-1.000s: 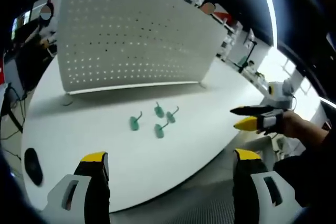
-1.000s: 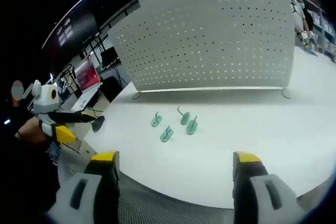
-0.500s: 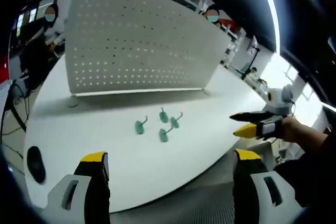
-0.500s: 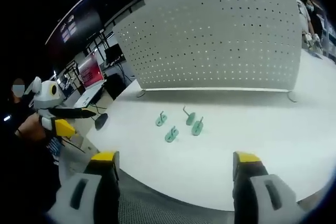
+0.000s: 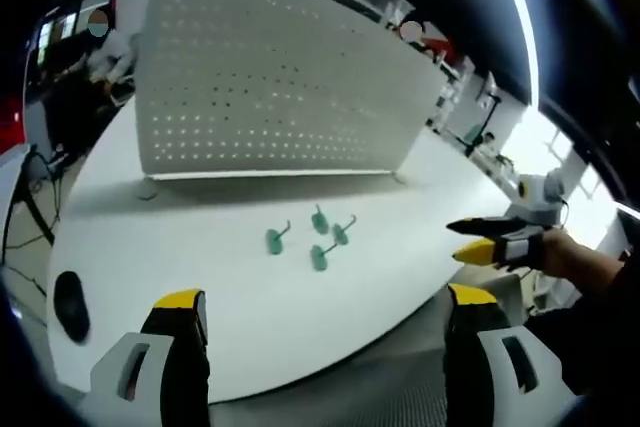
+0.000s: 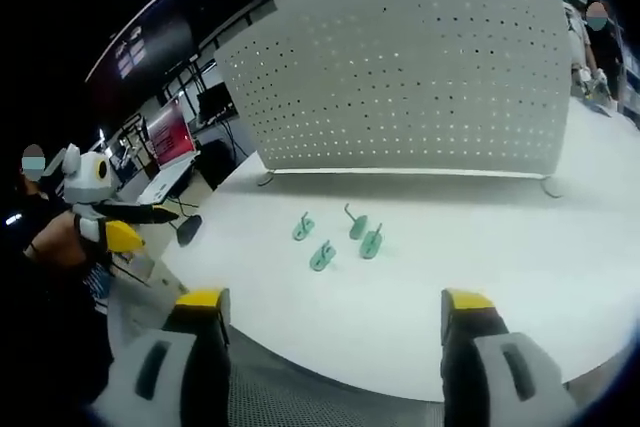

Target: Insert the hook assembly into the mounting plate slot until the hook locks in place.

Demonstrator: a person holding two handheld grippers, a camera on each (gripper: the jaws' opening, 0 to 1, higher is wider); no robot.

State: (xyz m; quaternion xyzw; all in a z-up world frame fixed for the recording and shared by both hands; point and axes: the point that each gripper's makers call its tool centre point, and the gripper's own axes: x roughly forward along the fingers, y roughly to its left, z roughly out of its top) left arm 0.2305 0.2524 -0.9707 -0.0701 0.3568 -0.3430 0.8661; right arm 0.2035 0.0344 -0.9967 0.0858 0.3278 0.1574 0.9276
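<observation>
Several small green hooks (image 5: 311,238) (image 6: 338,238) lie in a loose cluster on the round white table (image 5: 200,267) (image 6: 520,267). Behind them stands the white perforated mounting plate (image 5: 270,87) (image 6: 410,77), upright on small feet. My left gripper (image 5: 325,312) hangs open over the table's near edge, well short of the hooks, with nothing between its yellow-tipped jaws. My right gripper (image 6: 325,307) is open too, likewise back from the hooks and holding nothing. Each gripper also appears at the side of the other's view, held in a hand: right gripper (image 5: 478,237), left gripper (image 6: 125,224).
A dark computer mouse (image 5: 70,305) (image 6: 187,230) rests near the table's edge. A red monitor screen (image 6: 168,137) and desks stand beyond the table. Other workbenches and people are in the background.
Both views drifted slightly; the hooks and plate sit a little differently in frame. The hooks have not moved on the table, and both grippers stay open.
</observation>
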